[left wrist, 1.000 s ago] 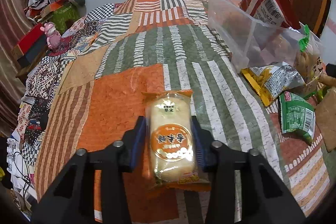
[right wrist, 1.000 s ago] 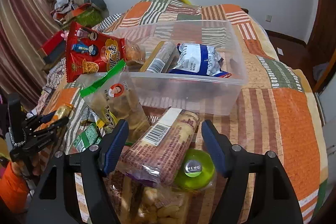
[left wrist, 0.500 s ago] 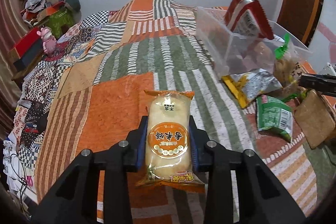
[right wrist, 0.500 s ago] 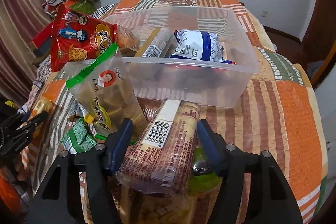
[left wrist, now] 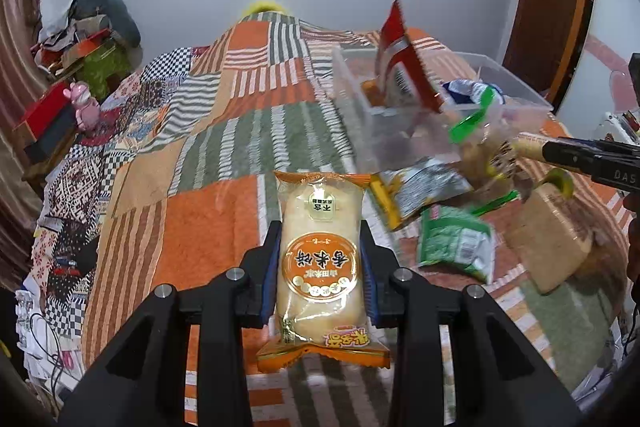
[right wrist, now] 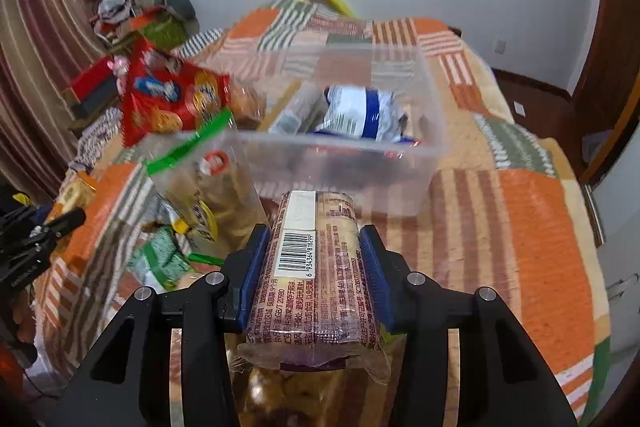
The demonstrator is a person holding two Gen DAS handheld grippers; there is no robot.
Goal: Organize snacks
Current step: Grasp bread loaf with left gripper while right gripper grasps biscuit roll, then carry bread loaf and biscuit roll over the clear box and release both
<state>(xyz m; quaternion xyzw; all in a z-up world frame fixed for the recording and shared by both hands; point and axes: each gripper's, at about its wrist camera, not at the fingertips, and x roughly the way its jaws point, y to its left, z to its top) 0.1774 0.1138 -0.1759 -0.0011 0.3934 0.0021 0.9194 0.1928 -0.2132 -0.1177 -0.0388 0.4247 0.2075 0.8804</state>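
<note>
orange rice-cracker pack (left wrist: 320,259) – sitting lengthwise between jaws | purple barcoded biscuit pack (right wrist: 316,275) – being squeezed, near clear bin (right wrist: 344,163) holding snacks

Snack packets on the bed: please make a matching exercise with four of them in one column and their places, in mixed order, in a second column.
Things:
1. orange rice cracker packet
2. barcode biscuit roll
3. blue and white packet
4. small green packet

Places:
A. lying on the bedspread
B. inside the clear plastic bin
C. between the jaws of the left gripper
D. between the jaws of the right gripper, which are closing

Pairs: 1-C, 2-D, 3-B, 4-A
</note>
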